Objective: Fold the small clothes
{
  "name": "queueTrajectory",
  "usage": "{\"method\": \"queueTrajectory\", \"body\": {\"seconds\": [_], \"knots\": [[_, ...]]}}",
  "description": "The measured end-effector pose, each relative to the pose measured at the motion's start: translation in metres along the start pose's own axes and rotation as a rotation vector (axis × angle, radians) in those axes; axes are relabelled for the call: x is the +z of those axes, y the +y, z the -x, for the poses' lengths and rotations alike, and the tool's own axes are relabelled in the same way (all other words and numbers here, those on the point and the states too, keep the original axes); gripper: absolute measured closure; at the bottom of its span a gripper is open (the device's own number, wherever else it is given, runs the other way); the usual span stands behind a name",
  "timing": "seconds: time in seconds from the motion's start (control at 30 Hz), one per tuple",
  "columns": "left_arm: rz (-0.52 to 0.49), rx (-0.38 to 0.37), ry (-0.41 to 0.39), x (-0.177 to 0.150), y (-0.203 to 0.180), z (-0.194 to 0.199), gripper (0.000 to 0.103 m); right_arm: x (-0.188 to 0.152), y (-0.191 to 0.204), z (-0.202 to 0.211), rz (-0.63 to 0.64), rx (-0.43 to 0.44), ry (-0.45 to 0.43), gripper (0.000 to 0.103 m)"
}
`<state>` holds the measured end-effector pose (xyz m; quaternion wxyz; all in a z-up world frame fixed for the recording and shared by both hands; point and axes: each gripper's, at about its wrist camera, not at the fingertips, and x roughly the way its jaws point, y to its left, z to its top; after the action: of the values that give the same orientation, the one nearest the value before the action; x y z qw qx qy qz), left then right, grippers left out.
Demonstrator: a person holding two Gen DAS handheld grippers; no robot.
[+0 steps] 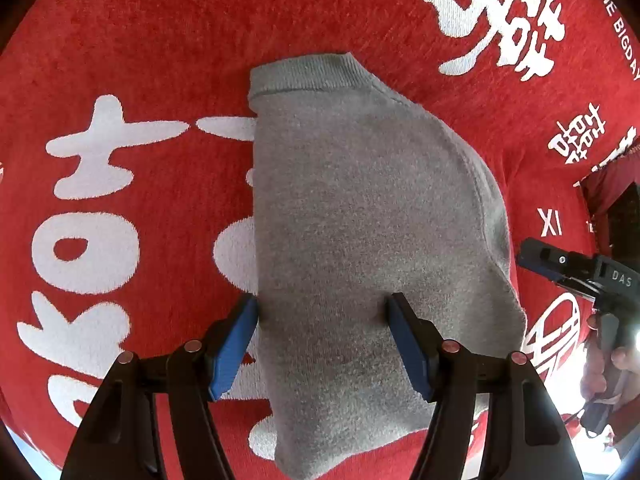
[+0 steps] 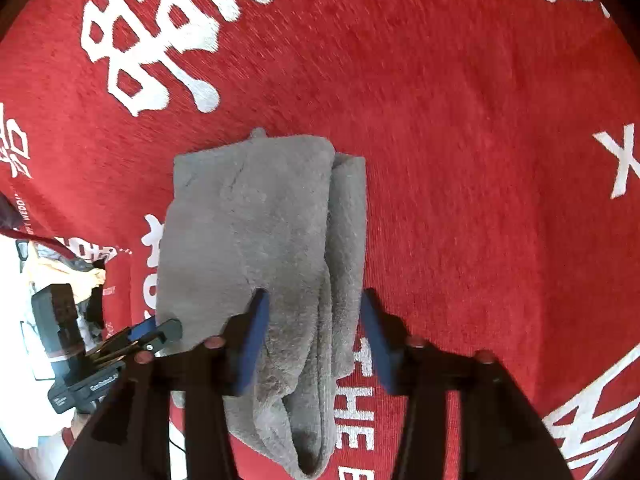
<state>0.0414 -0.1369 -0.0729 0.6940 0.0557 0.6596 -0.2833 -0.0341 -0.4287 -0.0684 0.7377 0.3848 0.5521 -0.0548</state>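
Lying folded on red cloth [image 1: 160, 40]: grey garment [image 1: 360, 208].

A red cloth [image 1: 160, 60] with large white characters and Latin lettering covers the whole work surface. At its edge, bright pale floor [image 2: 24, 408] shows beyond it.

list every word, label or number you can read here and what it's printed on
"DAS": on the right gripper
"XI": on the red cloth
"BIGDAY": red cloth, at its edge
"THE": red cloth, beside the grey garment
Large white Chinese characters: red cloth
Label on the left gripper: too blurred to read
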Motion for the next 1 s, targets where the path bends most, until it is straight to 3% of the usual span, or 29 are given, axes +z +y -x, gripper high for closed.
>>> {"method": "queueTrajectory", "body": {"seconds": [0.23, 0.47, 0.53, 0.67, 0.77, 1.0], "knots": [[-0.014, 0.009, 0.009, 0.002, -0.003, -0.001, 0.035, 0.005, -0.008, -0.003, -0.010, 0.021, 0.009, 0.043], [-0.027, 0.007, 0.013, 0.003, -0.005, -0.002, 0.035, 0.009, -0.014, -0.011, -0.015, 0.030, 0.032, 0.043], [-0.027, -0.026, 0.020, 0.006, -0.001, 0.000, 0.035, 0.009, -0.018, -0.011, -0.022, 0.037, 0.034, 0.043], [0.033, -0.195, 0.043, 0.015, 0.023, 0.005, 0.035, 0.011, -0.024, -0.012, -0.029, 0.072, 0.043, 0.043], [0.043, -0.307, 0.082, 0.021, 0.040, 0.004, 0.035, 0.014, -0.032, -0.017, -0.046, 0.130, 0.055, 0.034], [-0.004, -0.345, 0.117, 0.024, 0.039, -0.008, 0.035, 0.026, -0.047, -0.040, -0.093, 0.245, 0.095, 0.034]]}}
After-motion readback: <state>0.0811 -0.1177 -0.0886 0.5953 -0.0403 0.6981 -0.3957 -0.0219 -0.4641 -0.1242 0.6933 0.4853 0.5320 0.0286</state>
